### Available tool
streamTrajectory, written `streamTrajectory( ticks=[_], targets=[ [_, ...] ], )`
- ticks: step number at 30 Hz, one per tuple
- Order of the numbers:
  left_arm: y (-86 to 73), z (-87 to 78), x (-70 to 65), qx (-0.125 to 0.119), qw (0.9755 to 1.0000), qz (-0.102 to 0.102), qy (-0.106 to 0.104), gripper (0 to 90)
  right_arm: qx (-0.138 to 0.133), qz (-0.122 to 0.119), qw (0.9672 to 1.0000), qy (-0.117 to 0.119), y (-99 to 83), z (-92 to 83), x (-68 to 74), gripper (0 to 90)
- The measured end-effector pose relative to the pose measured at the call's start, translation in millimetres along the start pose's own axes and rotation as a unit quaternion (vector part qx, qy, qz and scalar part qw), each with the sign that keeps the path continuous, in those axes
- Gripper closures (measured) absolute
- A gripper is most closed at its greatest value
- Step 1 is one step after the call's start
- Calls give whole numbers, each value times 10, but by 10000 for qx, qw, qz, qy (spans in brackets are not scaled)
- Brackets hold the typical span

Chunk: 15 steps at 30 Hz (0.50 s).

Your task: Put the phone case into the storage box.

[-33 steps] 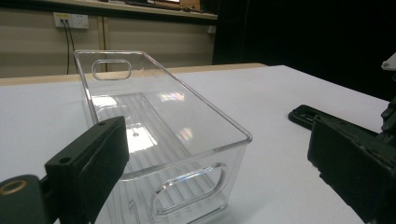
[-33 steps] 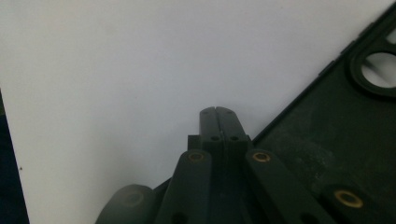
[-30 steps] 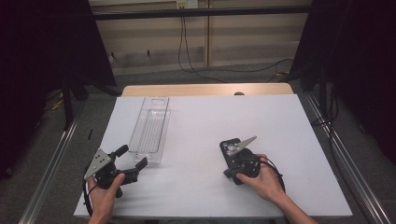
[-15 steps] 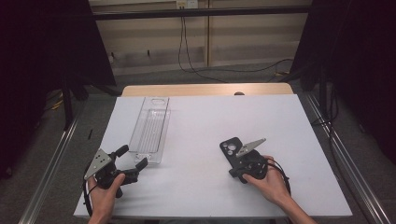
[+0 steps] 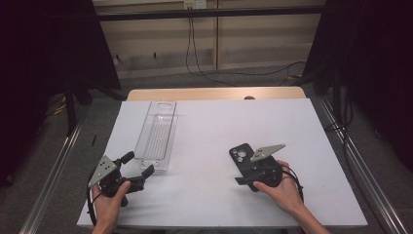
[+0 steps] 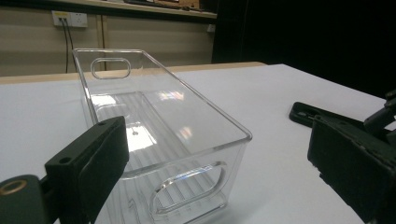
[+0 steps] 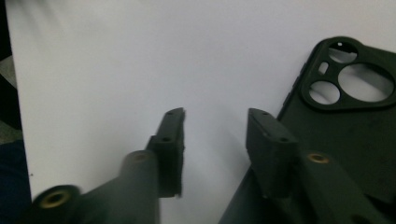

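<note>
High view: phone case [image 5: 242,157] lies lengthwise, camera end away; both claws gape, holding nothing.

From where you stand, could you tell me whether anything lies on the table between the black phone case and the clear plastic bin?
Nothing visible does. The phone case lies flat by the right gripper, and the bin sits apart to its left, with bare white table between them. The open left gripper sits at the bin's near end, off that path.
</note>
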<state>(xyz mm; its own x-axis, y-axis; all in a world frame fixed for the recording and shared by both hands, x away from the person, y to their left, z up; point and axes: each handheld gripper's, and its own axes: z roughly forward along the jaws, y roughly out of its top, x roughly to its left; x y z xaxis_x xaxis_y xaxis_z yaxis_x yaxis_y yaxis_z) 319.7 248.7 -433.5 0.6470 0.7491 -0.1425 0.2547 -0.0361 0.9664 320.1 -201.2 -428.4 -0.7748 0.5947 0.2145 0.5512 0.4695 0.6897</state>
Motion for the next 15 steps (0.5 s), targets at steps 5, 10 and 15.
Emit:
streamTrajectory(
  ticks=[5, 10, 15],
  targets=[
    [0, -1, 5, -19, 10000, -21, 26, 54, -152, -1, 9996, -234, 40, -10, 5, 252],
    [1, -1, 3, -9, 10000, -16, 8, 54, -246, 110, 9992, -280, 44, -12, -14, 94],
    [7, -19, 11, -39, 10000, -40, 6, 54, -449, 274, 9976, -450, 112, -54, -22, 74]
  ],
)
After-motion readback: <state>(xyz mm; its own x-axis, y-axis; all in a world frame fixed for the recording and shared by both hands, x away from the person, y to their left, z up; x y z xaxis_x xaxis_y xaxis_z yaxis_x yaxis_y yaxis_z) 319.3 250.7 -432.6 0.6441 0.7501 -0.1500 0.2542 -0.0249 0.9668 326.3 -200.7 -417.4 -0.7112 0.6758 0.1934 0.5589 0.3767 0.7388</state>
